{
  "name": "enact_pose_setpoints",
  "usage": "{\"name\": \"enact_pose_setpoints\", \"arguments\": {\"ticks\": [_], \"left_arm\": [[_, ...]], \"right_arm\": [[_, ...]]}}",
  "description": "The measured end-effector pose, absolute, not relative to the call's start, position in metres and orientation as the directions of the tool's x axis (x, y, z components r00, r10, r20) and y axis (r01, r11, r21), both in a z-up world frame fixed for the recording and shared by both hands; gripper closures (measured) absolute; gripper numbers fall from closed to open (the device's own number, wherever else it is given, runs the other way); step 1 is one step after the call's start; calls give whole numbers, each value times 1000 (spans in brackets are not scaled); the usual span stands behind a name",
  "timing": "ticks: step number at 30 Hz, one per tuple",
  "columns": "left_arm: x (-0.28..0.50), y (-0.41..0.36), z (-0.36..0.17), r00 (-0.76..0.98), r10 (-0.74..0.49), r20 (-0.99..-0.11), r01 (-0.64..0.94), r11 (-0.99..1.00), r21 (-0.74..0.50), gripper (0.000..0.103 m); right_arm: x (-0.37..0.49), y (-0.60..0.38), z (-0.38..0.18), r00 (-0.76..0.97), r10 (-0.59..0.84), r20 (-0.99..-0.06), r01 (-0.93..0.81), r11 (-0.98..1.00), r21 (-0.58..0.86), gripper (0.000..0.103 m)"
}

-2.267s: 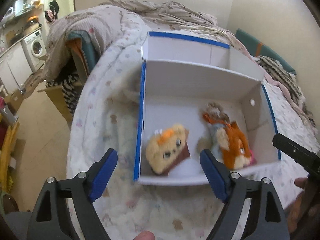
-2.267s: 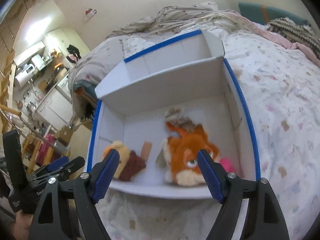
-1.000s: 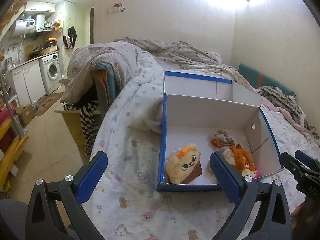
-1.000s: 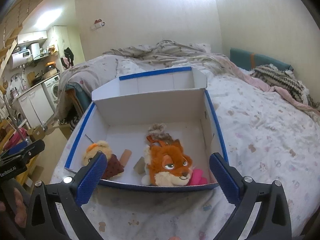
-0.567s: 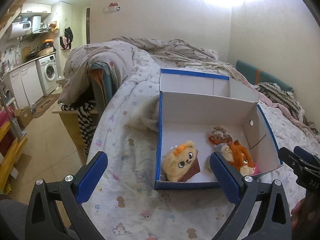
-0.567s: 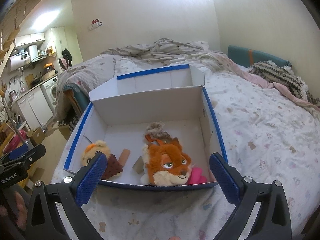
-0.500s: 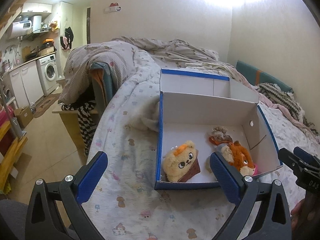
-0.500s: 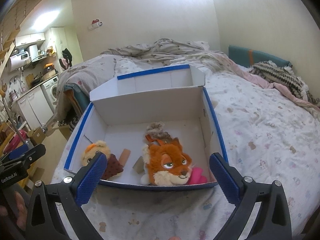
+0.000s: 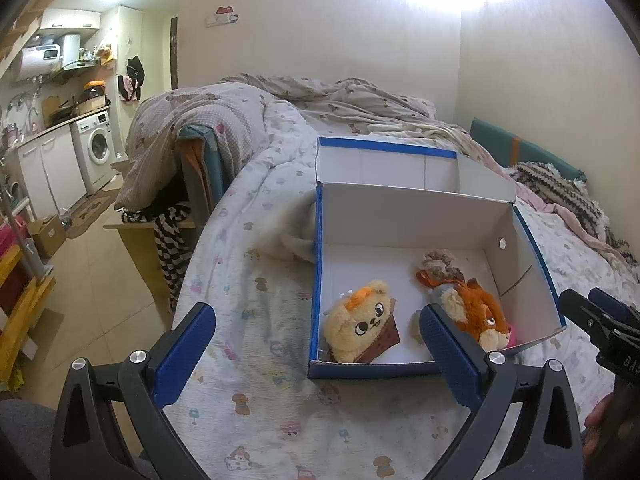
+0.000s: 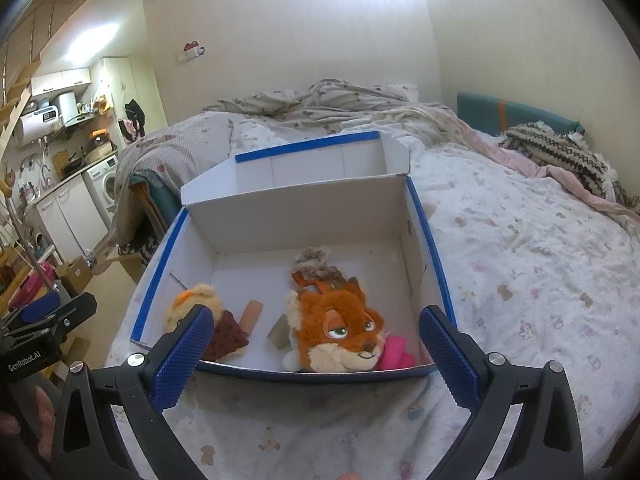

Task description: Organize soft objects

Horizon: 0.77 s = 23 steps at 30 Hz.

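Note:
A white cardboard box with blue edges (image 9: 404, 224) (image 10: 304, 216) lies open on the bed. Inside lie a yellow plush with an orange tuft (image 9: 360, 322) (image 10: 192, 304) on the left and an orange fox plush (image 9: 478, 314) (image 10: 340, 324) on the right, with a pink item (image 10: 394, 356) beside it. My left gripper (image 9: 316, 340) is open and empty, held back in front of the box. My right gripper (image 10: 314, 344) is open and empty, also just short of the box's near wall.
The bed's patterned quilt (image 9: 256, 300) (image 10: 540, 272) surrounds the box. A white fluffy item (image 9: 286, 236) lies left of the box. A rumpled blanket (image 10: 340, 108) and a knitted throw (image 10: 560, 152) lie at the far end. The bed's left edge drops to a tiled floor (image 9: 92, 276).
Both grippers have pulled back and up from the box since 2.3 s ago, opening wider. In the last half second almost nothing has moved.

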<state>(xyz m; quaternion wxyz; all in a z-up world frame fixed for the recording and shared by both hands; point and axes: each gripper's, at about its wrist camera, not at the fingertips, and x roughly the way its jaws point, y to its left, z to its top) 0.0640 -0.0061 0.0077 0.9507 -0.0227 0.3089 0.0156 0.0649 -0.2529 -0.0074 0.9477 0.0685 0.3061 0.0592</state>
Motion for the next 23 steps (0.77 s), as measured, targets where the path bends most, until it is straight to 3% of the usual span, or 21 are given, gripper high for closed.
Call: {"name": "enact_pose_setpoints", "arguments": {"ticks": [23], "left_arm": [[63, -4, 9, 811, 27, -585, -45, 999, -17, 1]], "right_arm": [[65, -249, -5, 810, 153, -566, -71, 984, 166, 0]]}}
